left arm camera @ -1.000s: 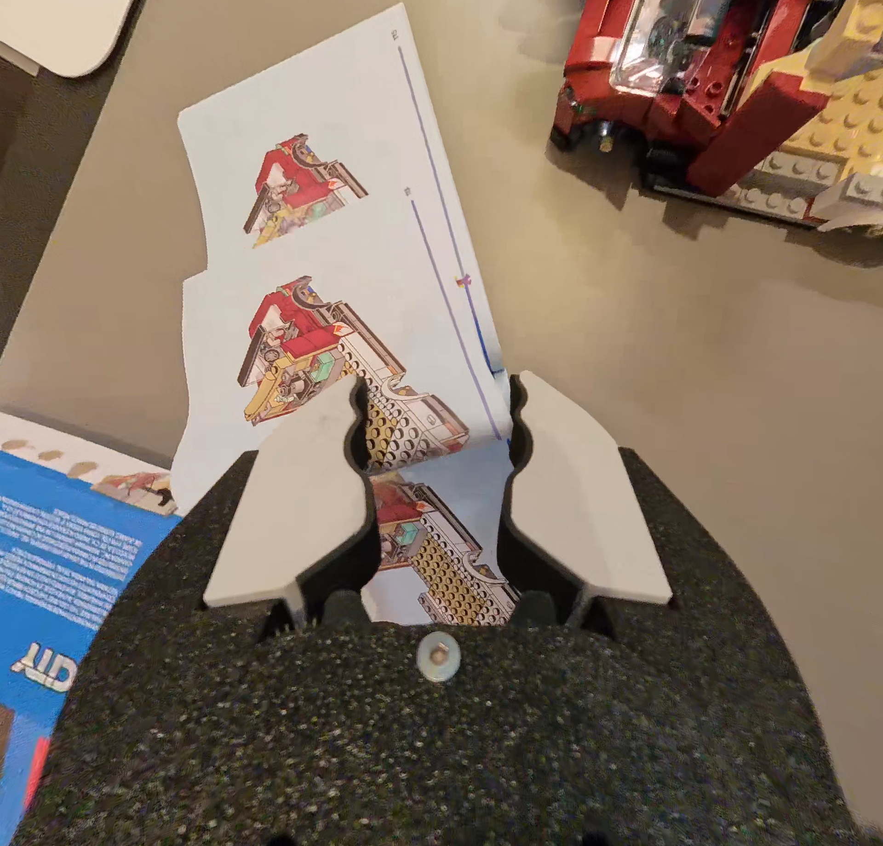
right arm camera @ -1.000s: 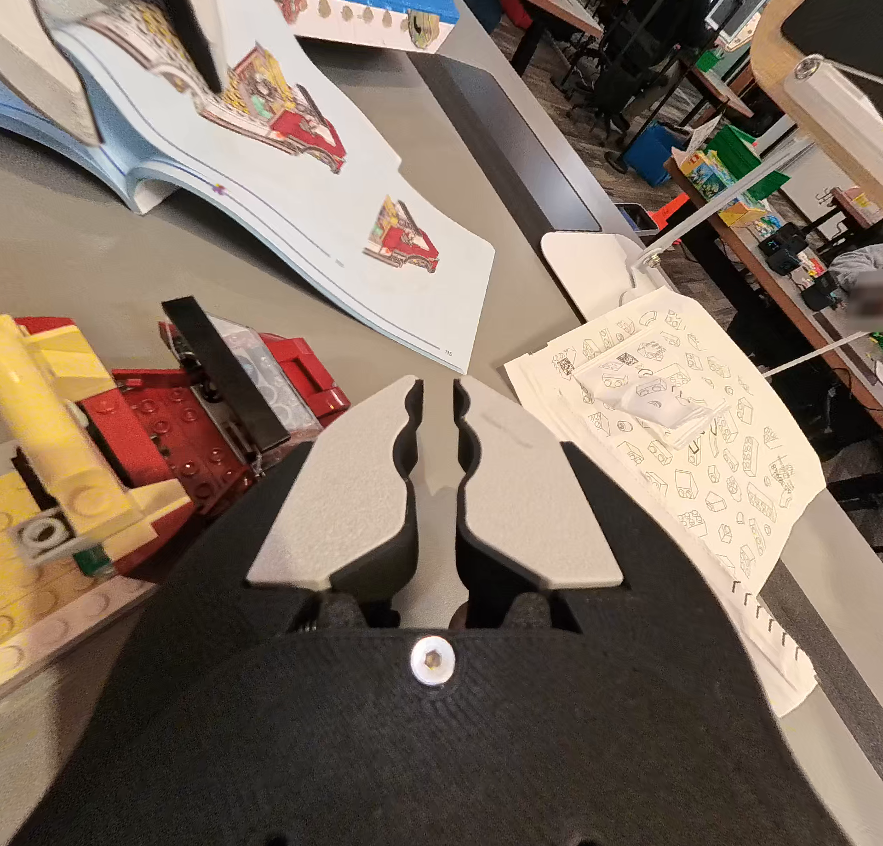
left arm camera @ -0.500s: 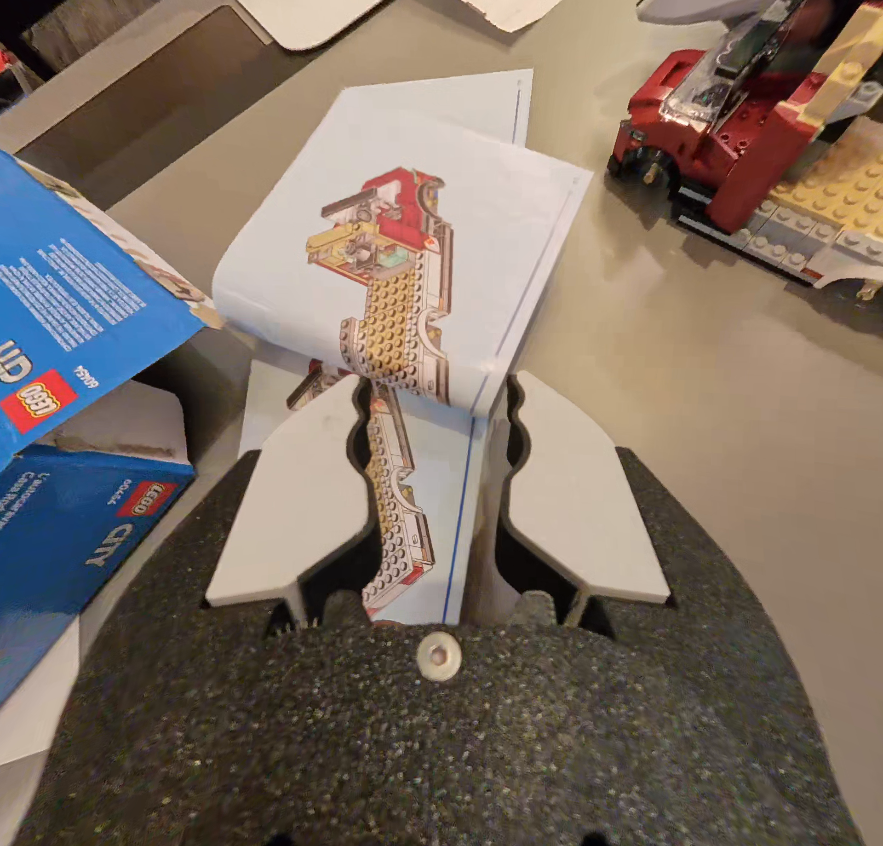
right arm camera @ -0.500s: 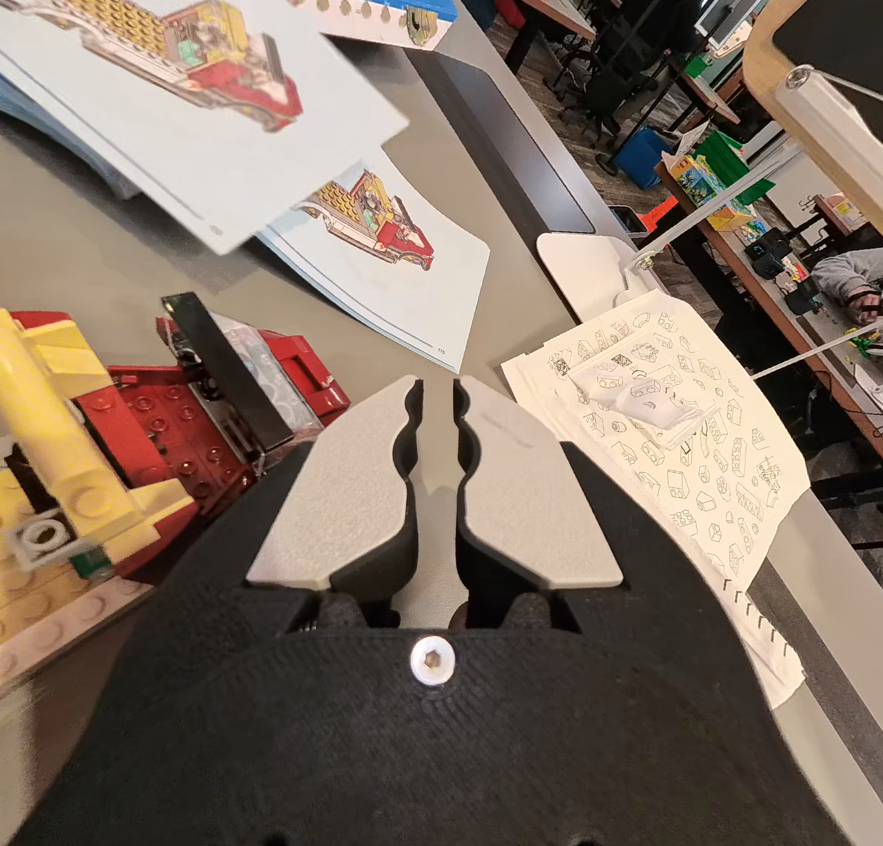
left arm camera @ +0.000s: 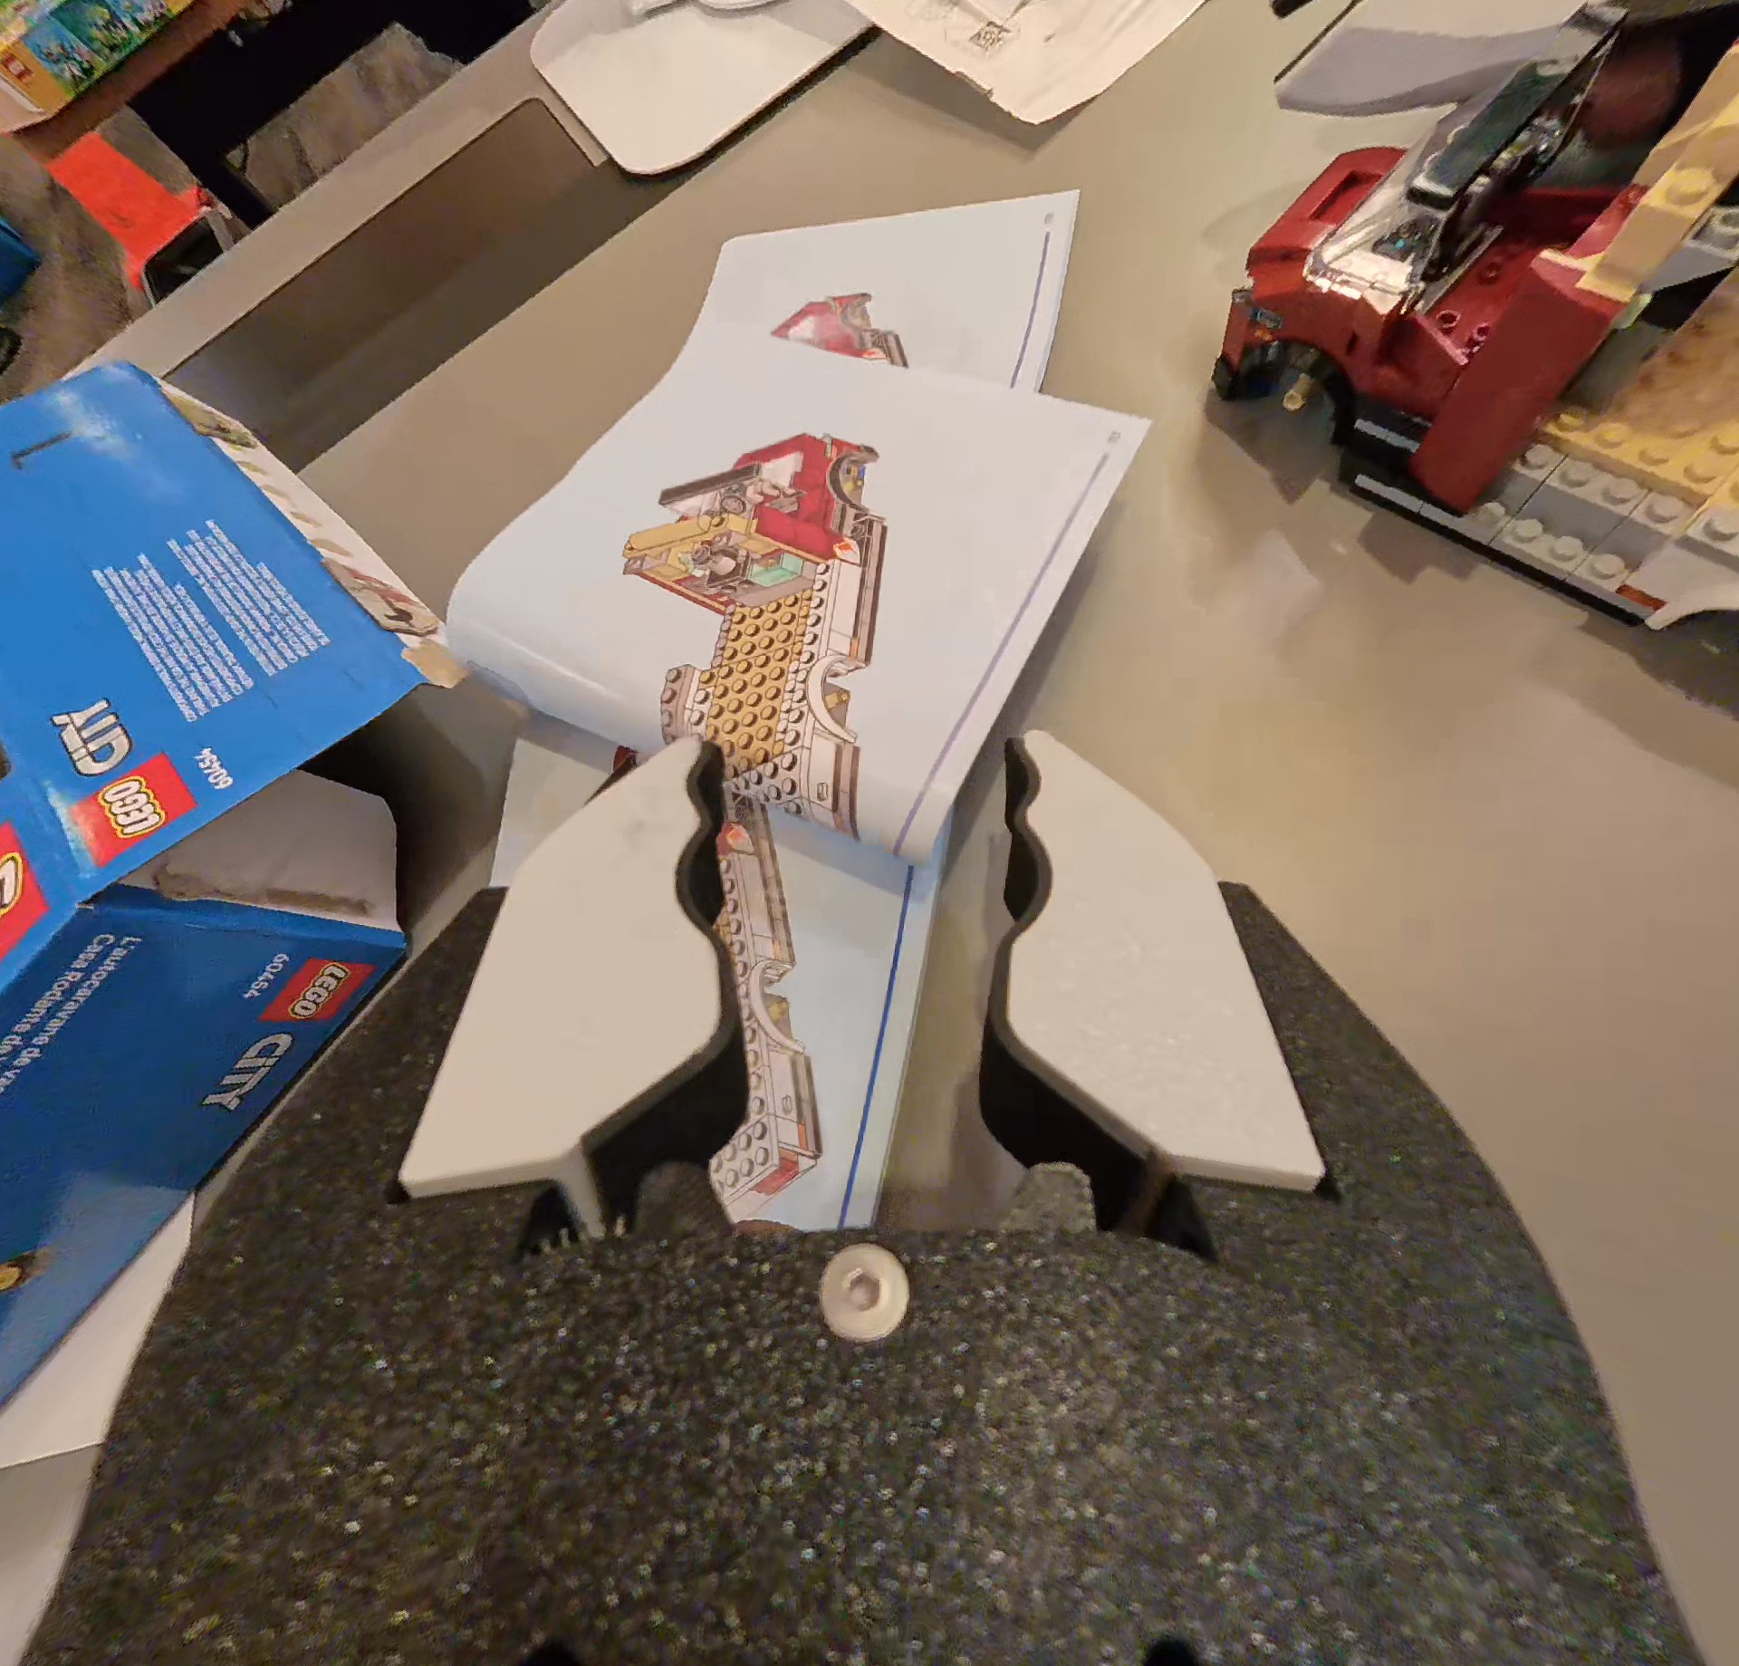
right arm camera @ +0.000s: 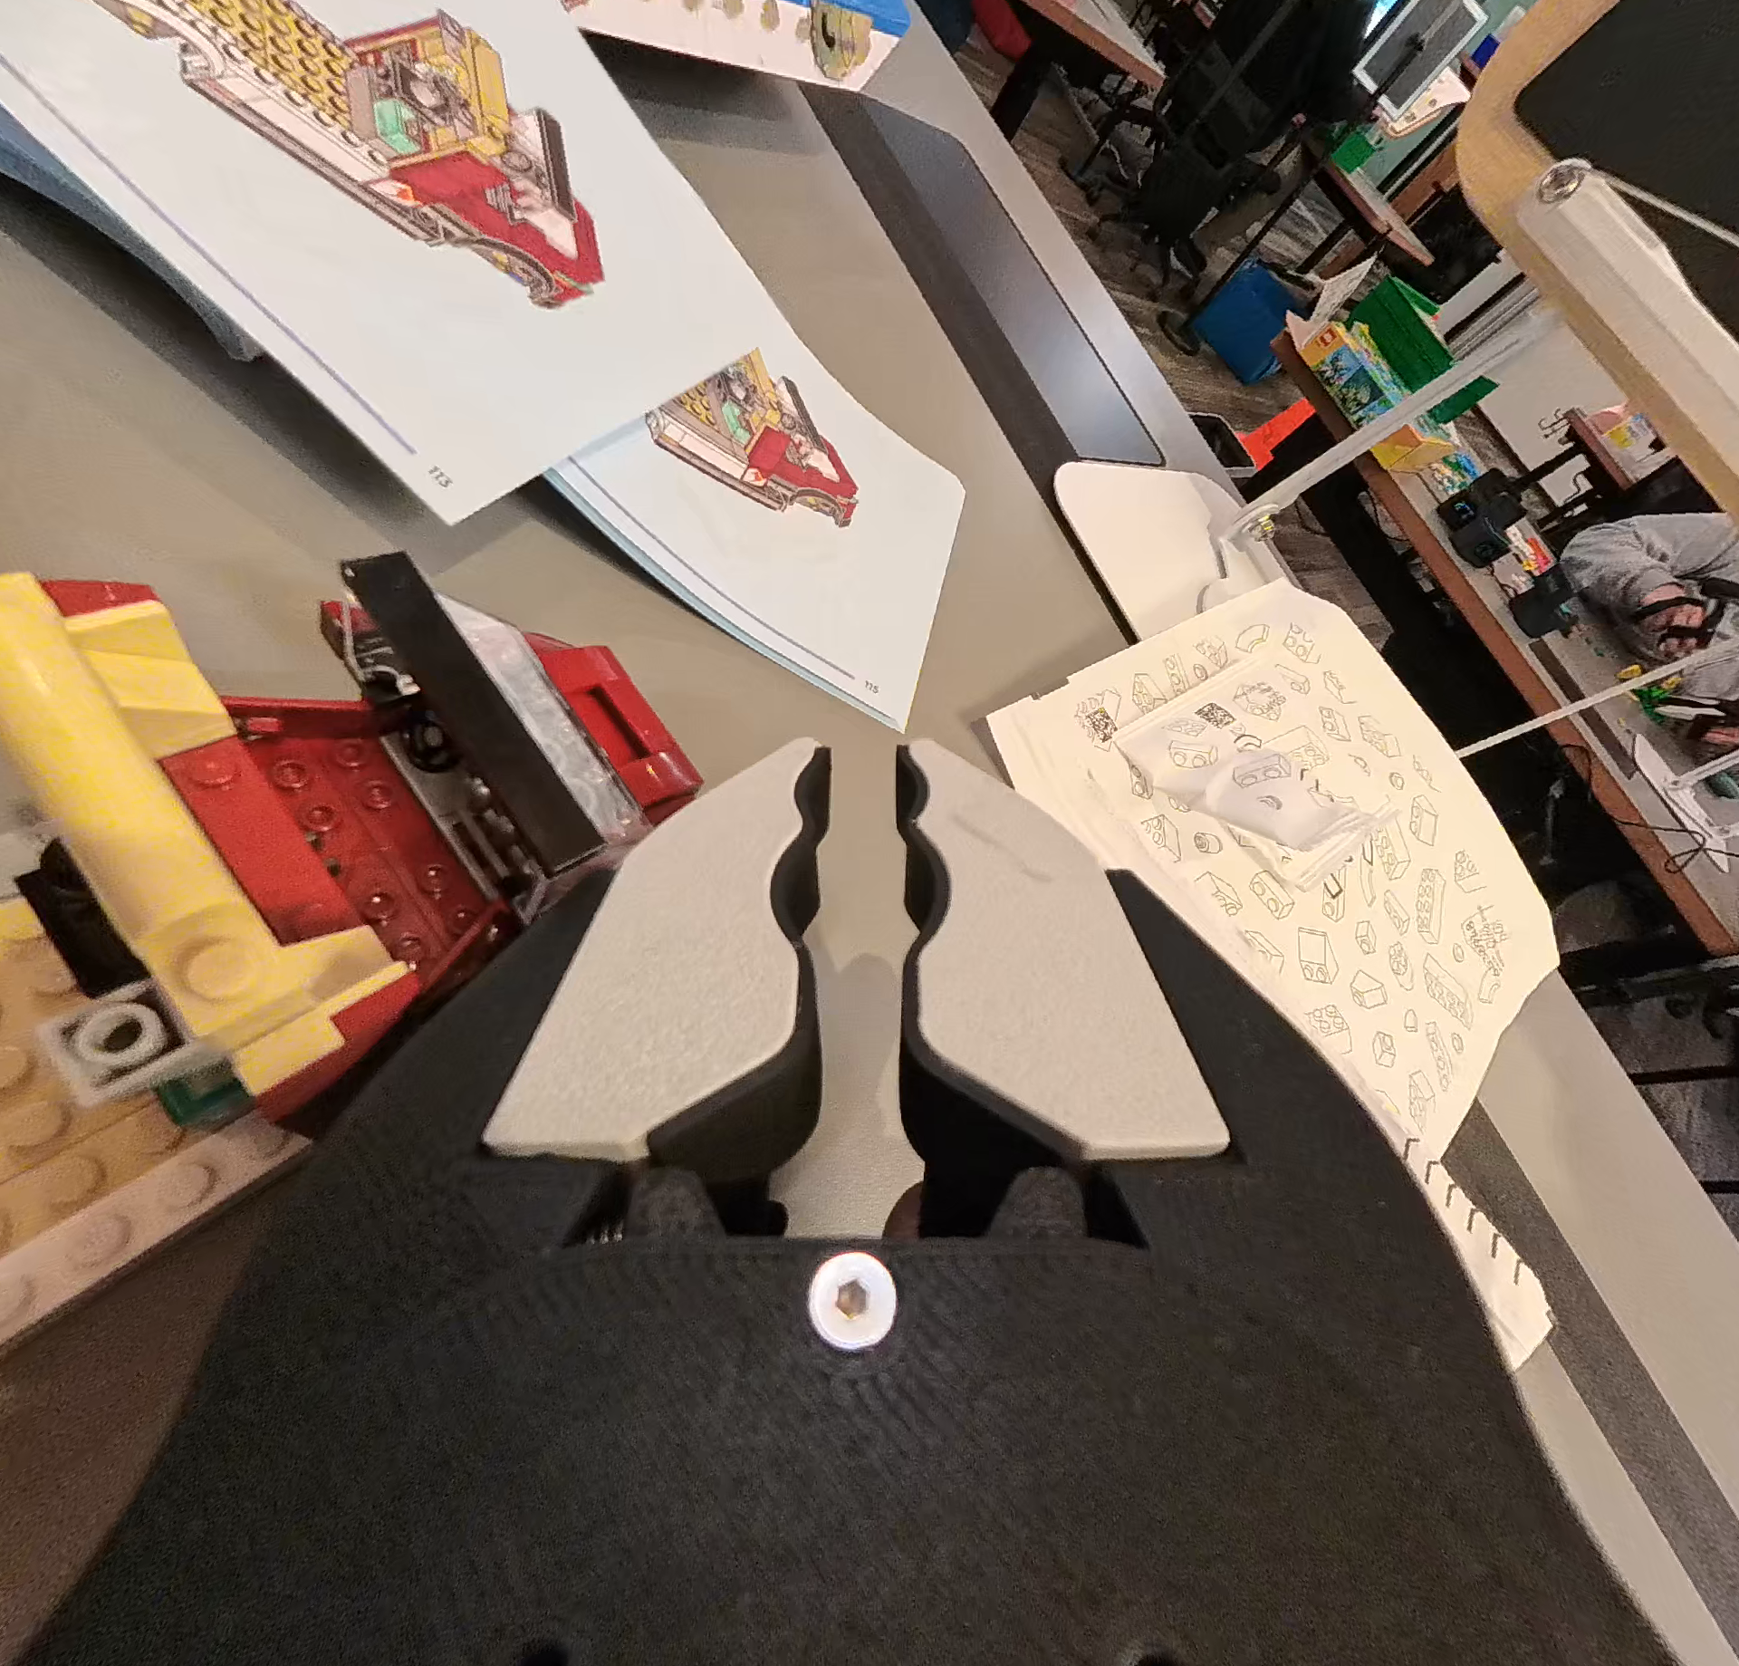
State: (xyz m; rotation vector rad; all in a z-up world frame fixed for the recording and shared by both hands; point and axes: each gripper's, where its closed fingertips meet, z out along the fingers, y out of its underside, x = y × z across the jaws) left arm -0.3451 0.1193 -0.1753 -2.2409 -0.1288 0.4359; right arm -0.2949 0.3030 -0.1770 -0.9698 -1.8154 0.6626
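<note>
Bare table [right arm camera: 527, 604] btwn booklet [right arm camera: 781, 529] & brick truck [right arm camera: 395, 774]; blue box [left arm camera: 169, 585] blocks left.

Left gripper [left arm camera: 854, 755]: occupies the lower centre of the left wrist view, two grey fingers [left arm camera: 602, 943] with black wavy pads set wide apart, nothing pressed between the pads, black speckled body filling the bottom of the frame. Right gripper [right arm camera: 863, 755]: lower centre of the right wrist view, grey fingers [right arm camera: 1026, 962] drawn near to each other with a narrow slit between the tips, pads not meeting and clamping nothing, black body across the bottom.
</note>
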